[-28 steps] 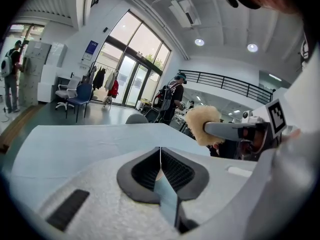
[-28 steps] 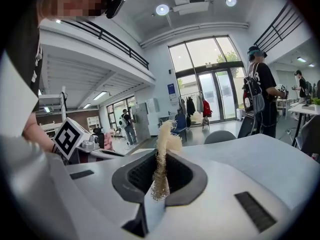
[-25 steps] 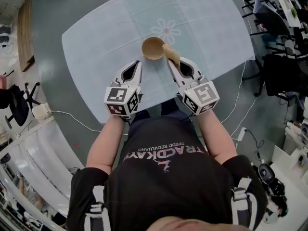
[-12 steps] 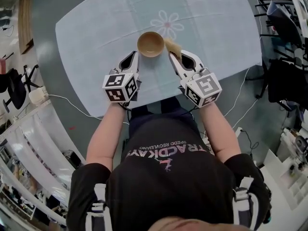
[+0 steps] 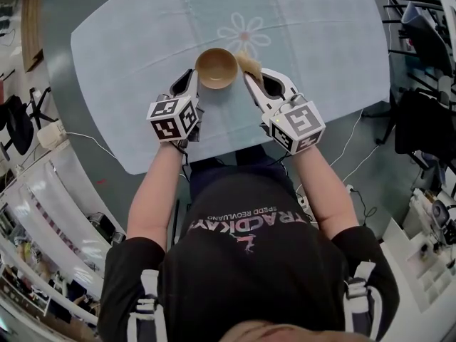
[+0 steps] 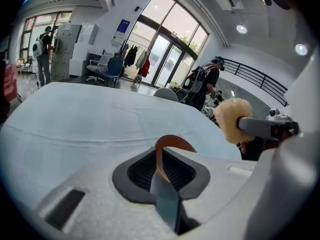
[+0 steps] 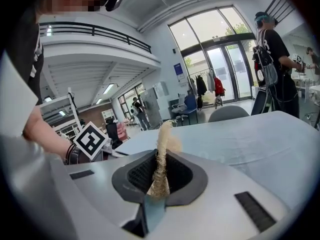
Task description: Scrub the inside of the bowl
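A tan wooden bowl [image 5: 216,68] sits over the pale blue tablecloth [image 5: 320,41], near its front edge. My left gripper [image 5: 191,78] is shut on the bowl's left rim. In the left gripper view the thin rim of the bowl [image 6: 161,151] stands pinched between the jaws of that gripper [image 6: 162,170]. My right gripper [image 5: 251,77] is shut on a straw-coloured loofah scrubber [image 5: 247,63], just right of the bowl. The fibrous scrubber [image 7: 161,156] rises between the jaws of the right gripper [image 7: 157,180]. Its fluffy end [image 6: 232,118] hangs beside the bowl.
A flower print [image 5: 246,30] lies on the cloth behind the bowl. Black chairs [image 5: 420,112] and cables [image 5: 356,141] stand right of the table, more gear on the left floor [image 5: 50,134]. People [image 7: 272,54] stand in the hall beyond.
Both grippers have moved forward to the bowl. The left gripper, apart from the bowl before, now grips its rim. The scrubber has stayed beside the bowl's right edge.
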`<state>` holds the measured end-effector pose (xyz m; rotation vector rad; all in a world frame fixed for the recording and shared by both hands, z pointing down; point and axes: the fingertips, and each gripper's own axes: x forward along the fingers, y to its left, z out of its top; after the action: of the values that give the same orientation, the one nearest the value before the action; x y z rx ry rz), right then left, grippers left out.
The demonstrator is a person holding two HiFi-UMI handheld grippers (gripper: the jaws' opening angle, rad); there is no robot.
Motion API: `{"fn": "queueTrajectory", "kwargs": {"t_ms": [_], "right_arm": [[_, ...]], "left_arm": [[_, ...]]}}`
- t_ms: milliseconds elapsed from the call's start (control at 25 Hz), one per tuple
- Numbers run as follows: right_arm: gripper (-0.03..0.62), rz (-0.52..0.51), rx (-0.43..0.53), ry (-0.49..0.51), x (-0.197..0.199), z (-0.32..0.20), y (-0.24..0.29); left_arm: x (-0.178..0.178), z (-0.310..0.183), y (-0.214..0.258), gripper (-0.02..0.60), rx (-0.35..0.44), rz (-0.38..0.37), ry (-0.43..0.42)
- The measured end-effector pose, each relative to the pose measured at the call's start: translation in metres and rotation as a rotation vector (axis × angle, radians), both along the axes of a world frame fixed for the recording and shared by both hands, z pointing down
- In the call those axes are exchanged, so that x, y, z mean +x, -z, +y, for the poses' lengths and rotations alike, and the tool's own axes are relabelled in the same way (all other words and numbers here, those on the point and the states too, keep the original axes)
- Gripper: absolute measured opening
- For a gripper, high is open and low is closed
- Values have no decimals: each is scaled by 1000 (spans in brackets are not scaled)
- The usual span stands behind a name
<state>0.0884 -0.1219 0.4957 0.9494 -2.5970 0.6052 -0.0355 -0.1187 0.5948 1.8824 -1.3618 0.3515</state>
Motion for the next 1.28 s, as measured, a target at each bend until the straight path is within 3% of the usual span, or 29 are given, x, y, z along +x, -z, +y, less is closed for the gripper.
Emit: {"fn": "queueTrajectory", "kwargs": {"t_ms": [120,480,720,960,1160,1280], "right_arm": [[32,1,-10,7,-1,-7,-5],[32,11,-43,29,-11,-13,-21],[32,22,-60,35,-16,-18,-27],[32,46,-64,49,-22,-18,-33],[32,143,-37,124,-34,-13,-34],[32,325,46,234,-46,-6,-39]], "left_arm": [[1,-5,-8,118,-25,4,-2],[4,-9,-39,118,-104,19,-3],[9,-13,-43,34,-118,22,-12],[9,-15,-41,31,-109,12,-21],[6,-16,-20,29,-49,-48,-48],[6,-16,-5,29,-7,-97,-79]]}}
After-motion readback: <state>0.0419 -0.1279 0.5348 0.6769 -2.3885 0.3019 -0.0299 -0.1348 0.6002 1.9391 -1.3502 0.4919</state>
